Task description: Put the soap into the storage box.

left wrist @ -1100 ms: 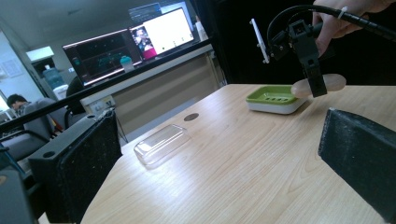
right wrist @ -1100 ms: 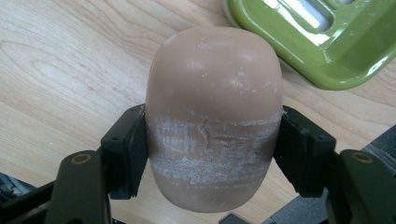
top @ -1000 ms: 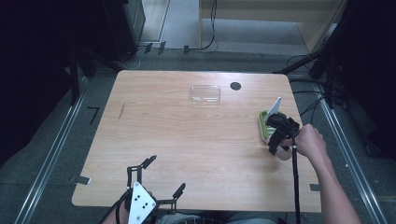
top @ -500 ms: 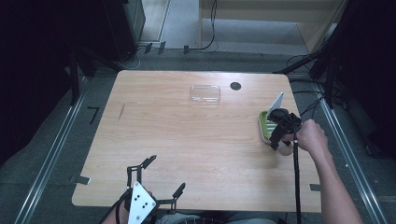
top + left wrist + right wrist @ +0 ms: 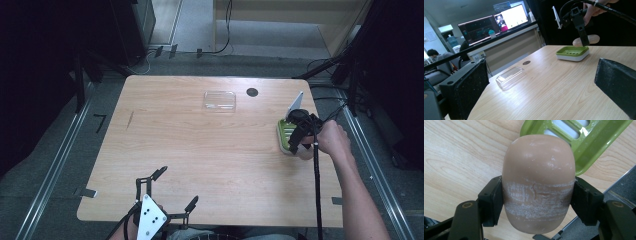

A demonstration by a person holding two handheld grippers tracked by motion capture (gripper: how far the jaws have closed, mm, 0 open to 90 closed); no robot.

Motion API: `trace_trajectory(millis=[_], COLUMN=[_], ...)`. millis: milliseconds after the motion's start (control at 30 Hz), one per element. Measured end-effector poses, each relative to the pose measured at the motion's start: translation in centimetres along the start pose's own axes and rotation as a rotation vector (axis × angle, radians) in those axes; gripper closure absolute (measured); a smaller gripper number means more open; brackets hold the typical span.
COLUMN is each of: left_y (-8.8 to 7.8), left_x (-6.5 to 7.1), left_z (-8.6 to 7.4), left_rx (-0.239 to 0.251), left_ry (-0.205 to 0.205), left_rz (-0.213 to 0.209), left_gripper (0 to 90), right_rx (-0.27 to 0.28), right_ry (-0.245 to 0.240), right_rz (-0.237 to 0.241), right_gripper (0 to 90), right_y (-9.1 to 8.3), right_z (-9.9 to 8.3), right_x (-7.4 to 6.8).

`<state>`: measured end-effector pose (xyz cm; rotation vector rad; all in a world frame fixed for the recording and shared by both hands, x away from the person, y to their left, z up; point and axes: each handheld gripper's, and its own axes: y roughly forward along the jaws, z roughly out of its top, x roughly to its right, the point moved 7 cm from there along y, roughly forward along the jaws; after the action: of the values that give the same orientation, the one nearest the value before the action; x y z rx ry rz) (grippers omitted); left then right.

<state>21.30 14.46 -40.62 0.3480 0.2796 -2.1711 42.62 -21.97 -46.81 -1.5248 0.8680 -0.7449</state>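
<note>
Pinching a smooth, rounded, beige bar of soap (image 5: 538, 185) across its narrow waist, the right gripper (image 5: 537, 200) holds it lifted off the pale wooden worktop (image 5: 200, 150), just beside and partly over the near edge of the green slotted plastic soap dish on its white base (image 5: 572, 53); in the high view the right gripper (image 5: 299, 136) hangs at the worktop's right side with the soap (image 5: 305, 153) showing just below it. The black pads press flat on both flanks, where whitish scuffed bands ring the bar; that dry, scraped zone looks like the surest place to hold, since the glossy domed ends would likely slide out of a pinch. The bar seems firm yet easily marked, fairly light, and slippery if squeezed off-centre; a hold across the middle, square to the long axis, should keep it from rotating. The left gripper (image 5: 175, 192) rests at the near edge with its jaws spread wide and nothing between them. A clear plastic lid (image 5: 219, 100) lies well apart, toward the far side, near a small dark round hole (image 5: 252, 92).
</note>
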Motion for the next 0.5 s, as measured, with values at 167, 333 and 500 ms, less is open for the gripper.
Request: trace_trajectory(millis=[167,333,500], left_y=[0.0,0.0,0.0], left_x=[-0.01,-0.02,-0.02], left_z=[0.0,-0.01,0.0], left_rx=[0.002,0.003,0.003], left_ry=[-0.001,-0.004,-0.004], left_rz=[0.0,-0.001,0.001], left_gripper=[0.0,0.0,0.0], right_rx=[0.0,0.003,0.003], right_ry=[0.006,0.011,0.01], right_rz=[-0.003,-0.007,-0.007], right_gripper=[33.7,33.7,33.7], right_y=[-0.19,-0.38,-0.53], right_z=[0.48,0.78,1.04], right_x=[0.17,0.22,0.34])
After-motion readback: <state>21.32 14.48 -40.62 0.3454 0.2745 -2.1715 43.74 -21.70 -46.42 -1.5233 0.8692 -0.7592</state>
